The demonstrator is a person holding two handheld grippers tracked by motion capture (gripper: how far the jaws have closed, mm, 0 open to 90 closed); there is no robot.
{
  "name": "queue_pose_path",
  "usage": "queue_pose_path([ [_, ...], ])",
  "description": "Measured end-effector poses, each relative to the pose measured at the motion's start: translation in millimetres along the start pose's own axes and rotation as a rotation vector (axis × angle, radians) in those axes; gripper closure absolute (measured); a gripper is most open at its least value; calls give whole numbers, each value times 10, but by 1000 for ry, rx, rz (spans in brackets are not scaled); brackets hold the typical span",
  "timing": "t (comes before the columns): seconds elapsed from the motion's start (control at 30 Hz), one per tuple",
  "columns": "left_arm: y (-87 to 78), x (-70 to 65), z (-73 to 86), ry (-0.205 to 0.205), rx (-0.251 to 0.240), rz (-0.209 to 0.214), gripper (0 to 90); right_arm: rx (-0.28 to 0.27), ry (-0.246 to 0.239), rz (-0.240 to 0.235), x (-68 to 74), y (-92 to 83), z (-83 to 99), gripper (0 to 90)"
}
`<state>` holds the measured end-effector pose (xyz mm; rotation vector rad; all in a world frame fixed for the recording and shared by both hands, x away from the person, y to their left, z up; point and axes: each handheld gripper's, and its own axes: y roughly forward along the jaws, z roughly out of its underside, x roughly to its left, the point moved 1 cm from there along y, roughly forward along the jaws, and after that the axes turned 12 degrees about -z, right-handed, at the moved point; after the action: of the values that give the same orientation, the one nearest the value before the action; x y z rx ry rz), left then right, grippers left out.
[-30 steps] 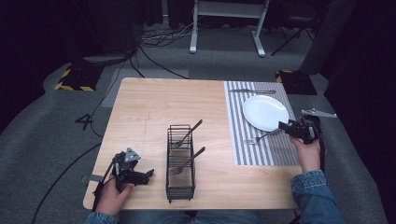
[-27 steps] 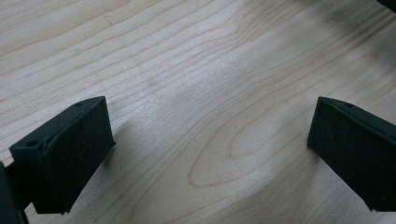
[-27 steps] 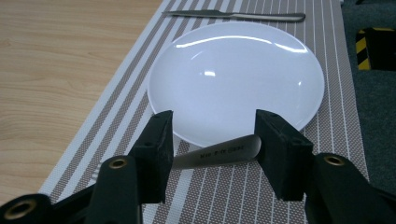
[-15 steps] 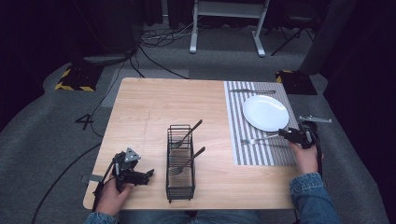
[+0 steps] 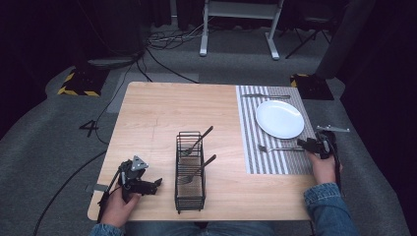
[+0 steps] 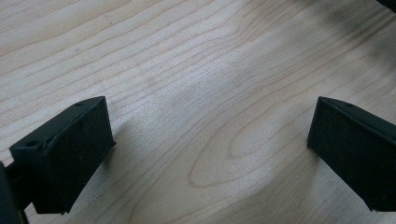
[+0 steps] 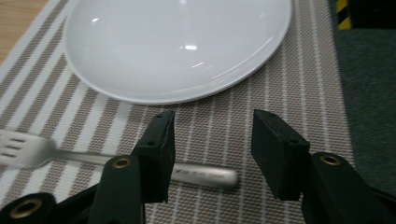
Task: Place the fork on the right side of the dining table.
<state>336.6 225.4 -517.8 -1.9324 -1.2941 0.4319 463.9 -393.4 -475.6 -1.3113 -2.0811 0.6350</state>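
Note:
A silver fork [image 5: 280, 148] lies flat on the striped placemat [image 5: 255, 162], just in front of the white plate [image 5: 279, 118]. My right gripper [image 5: 304, 145] hovers low at the fork's handle end, jaws open about halfway. In the right gripper view the fork handle [image 7: 205, 173] passes behind the left jaw and ends in the gap of the right gripper [image 7: 212, 140]; neither pad presses on it. Beyond them sits the plate [image 7: 177, 46]. My left gripper [image 5: 156, 183] rests near the table's front left, open over bare wood [image 6: 205, 116].
A black wire cutlery rack [image 5: 190, 196] stands at the front middle with two forks [image 5: 199, 140] leaning in it. A knife [image 5: 265, 96] lies at the far end of the placemat. The table's right edge runs close beside the right hand.
My right gripper has come down toward the placemat at the fork's handle, and the fork now lies flat. The left gripper has stayed where it was.

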Motion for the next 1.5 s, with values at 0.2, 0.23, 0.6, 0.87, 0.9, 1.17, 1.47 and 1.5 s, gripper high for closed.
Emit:
queue_pose_path([
  [0.2, 0, 0, 0, 0, 0, 0, 2, -31, -32, -7, 47, -93, 10, 483],
  [0.23, 0, 0, 0, 0, 0, 0, 2, -39, -39, -10, 61, -118, 13, 479],
  [0.6, 0, 0, 0, 0, 0, 0, 3, -124, -131, -100, 409, -503, -74, 465],
  [0.87, 1, -1, 0, -2, 0, 1, 2, -134, -205, -156, 760, -704, -165, 466],
  [0.9, 1, 0, 0, 0, -1, 0, 2, -134, -211, -164, 796, -726, -173, 466],
  [1.17, 0, 0, 0, 0, 0, 0, 2, -121, -251, -231, 1075, -867, -193, 467],
  [1.47, 0, -1, 0, -1, 0, 0, 2, -82, -305, -311, 1401, -979, -173, 463],
  [1.5, 1, 0, 0, -1, 0, 0, 3, -78, -310, -314, 1419, -981, -170, 461],
])
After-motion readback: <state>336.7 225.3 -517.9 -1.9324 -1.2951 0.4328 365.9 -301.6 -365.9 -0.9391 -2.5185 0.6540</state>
